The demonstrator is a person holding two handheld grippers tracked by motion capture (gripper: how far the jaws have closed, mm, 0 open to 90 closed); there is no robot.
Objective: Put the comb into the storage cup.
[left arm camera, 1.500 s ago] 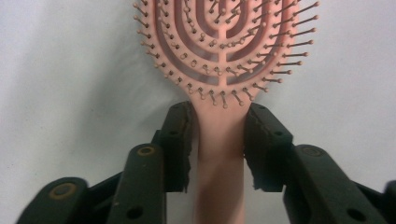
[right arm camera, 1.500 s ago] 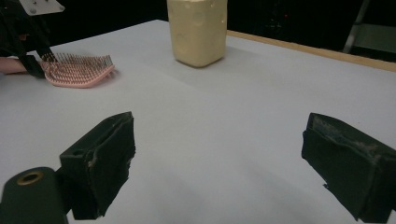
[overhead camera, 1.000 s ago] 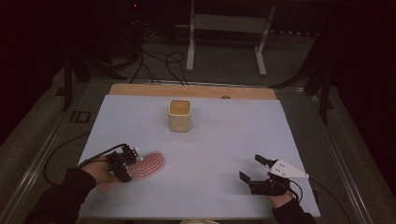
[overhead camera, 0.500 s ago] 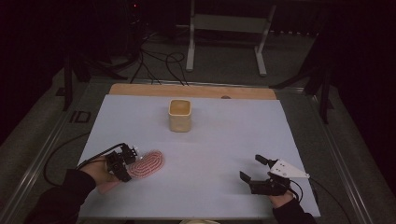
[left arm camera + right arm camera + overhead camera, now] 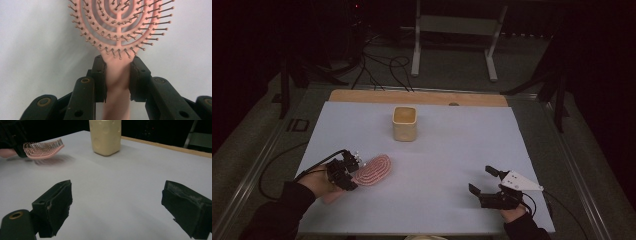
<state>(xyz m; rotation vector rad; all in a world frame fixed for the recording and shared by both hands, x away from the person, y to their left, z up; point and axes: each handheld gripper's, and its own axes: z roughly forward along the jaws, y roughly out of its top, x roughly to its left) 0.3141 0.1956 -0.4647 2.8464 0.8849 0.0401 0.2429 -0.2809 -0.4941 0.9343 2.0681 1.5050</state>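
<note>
Little has shifted since the earlier frames: the pink hairbrush (image 5: 373, 170) sits in the same spot, and both hands lie where they were.

Beneath everything, the bench (image 5: 447, 150) is a pale, smooth sheet. Well ahead of both tongs stands a cream cup (image 5: 404, 123), upright and apart from all else, and nothing lies between it and the brush.

That brush looks light and stiff, a vented plastic paddle with bristles facing up. Its smooth, narrow handle could twist or slip, so the neck just below the head seems the soundest hold. The left tongs (image 5: 117, 75) are closed on exactly that neck, pads pressing either side, the head lifted just off the bench ahead of them. The right tongs (image 5: 120, 210) stand wide and empty, resting low, well apart from the brush.
</note>
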